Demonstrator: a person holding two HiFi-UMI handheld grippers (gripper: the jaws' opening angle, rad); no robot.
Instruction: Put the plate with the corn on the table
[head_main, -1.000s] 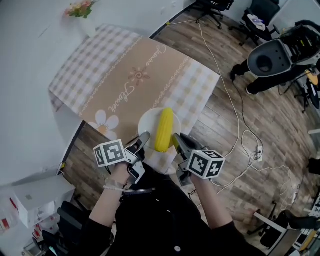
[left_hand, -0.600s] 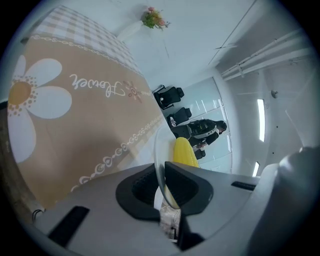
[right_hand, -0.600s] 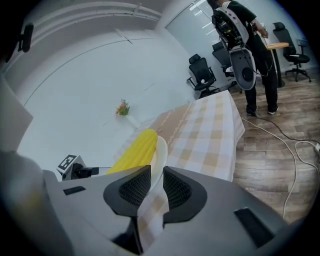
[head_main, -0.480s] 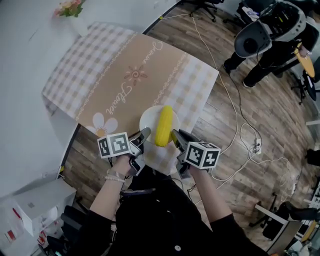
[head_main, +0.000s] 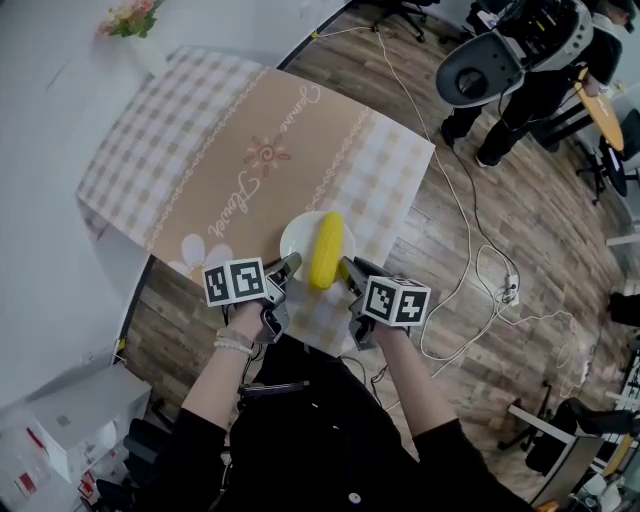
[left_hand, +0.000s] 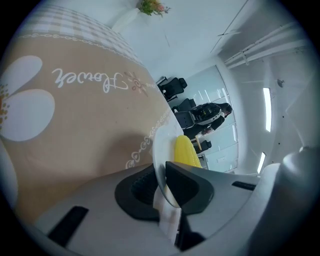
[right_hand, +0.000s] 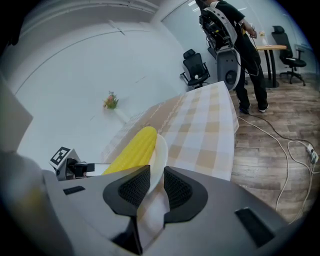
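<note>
A white plate (head_main: 300, 238) carries a yellow corn cob (head_main: 327, 250) and hangs low over the near edge of the beige checked tablecloth (head_main: 250, 150); I cannot tell whether it touches the cloth. My left gripper (head_main: 286, 266) is shut on the plate's left rim (left_hand: 161, 150), and the corn (left_hand: 186, 150) shows beyond the jaws. My right gripper (head_main: 346, 270) holds the right rim (right_hand: 161, 147) between its pads (right_hand: 131, 189). Its jaws have just been opening a little, but the rim still fills the gap. The corn (right_hand: 131, 150) lies along the plate.
A small vase of flowers (head_main: 128, 18) stands at the table's far corner. A person (head_main: 540, 70) stands with office chairs at the upper right. Cables (head_main: 478, 280) run over the wood floor right of the table. A white box (head_main: 60, 440) sits at the lower left.
Both grippers have sunk with the plate and the corn, bringing them closer to the tablecloth's near edge. The grip on both rims looks the same.
</note>
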